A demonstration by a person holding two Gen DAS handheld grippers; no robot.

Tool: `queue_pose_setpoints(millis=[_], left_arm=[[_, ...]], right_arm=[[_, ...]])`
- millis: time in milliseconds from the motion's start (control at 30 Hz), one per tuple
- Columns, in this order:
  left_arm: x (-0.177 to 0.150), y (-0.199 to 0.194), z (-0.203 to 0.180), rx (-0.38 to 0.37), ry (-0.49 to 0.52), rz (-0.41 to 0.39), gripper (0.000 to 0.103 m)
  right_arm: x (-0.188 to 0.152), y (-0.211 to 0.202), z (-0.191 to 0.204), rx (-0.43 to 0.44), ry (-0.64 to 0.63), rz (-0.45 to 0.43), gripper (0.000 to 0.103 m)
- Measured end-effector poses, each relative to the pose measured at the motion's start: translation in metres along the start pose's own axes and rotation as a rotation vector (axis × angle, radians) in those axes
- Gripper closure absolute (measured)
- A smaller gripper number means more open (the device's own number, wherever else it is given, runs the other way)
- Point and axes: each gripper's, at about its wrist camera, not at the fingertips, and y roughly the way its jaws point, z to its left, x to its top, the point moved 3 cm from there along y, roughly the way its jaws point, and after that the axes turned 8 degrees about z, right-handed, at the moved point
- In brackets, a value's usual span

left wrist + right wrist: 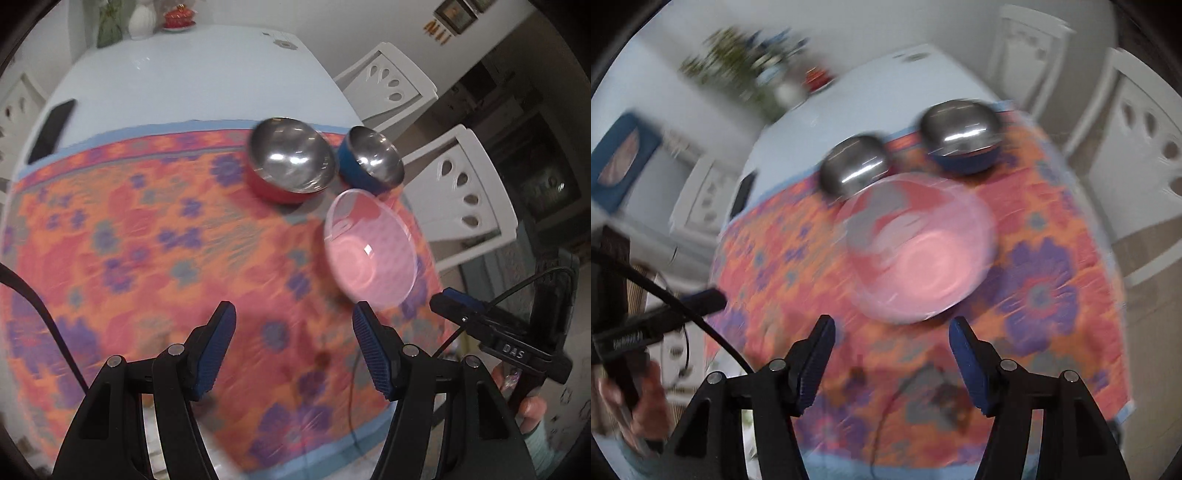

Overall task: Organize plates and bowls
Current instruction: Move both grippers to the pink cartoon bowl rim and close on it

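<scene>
Three bowls stand on a floral orange cloth (129,240) on a white table. A steel bowl with a red outside (291,160) is at the far side, a steel bowl with a blue outside (371,158) to its right, and a clear pink bowl (369,247) nearer. In the right wrist view the pink bowl (919,247) lies just ahead, with the red-sided bowl (855,170) and the blue bowl (962,140) behind it. My left gripper (293,325) is open and empty above the cloth. My right gripper (890,341) is open and empty, just short of the pink bowl.
A black phone (51,129) lies on the bare table at the left. A white vase (140,20) and a red lidded dish (179,18) stand at the far end. White chairs (465,192) line the right side. The right gripper shows at the left view's lower right (458,301).
</scene>
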Motion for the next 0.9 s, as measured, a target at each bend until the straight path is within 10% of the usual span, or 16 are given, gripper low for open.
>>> queue_pose_setpoints(millis=[400, 567, 900], left_arm=[[0.04, 0.101, -0.037, 0.07, -0.122, -0.005, 0.05], [0.044, 0.122, -0.037, 0.084, -0.135, 0.013, 0.086], [0.033, 0.121, -0.043, 0.063, -0.145, -0.012, 0.089]], right_arm=[[0.052, 0.056, -0.07, -0.014, 0.004, 0.058, 0.057], [0.054, 0.074, -0.071, -0.024, -0.025, 0.088, 0.069], [0.05, 0.087, -0.06, -0.047, -0.111, 0.122, 0.09]])
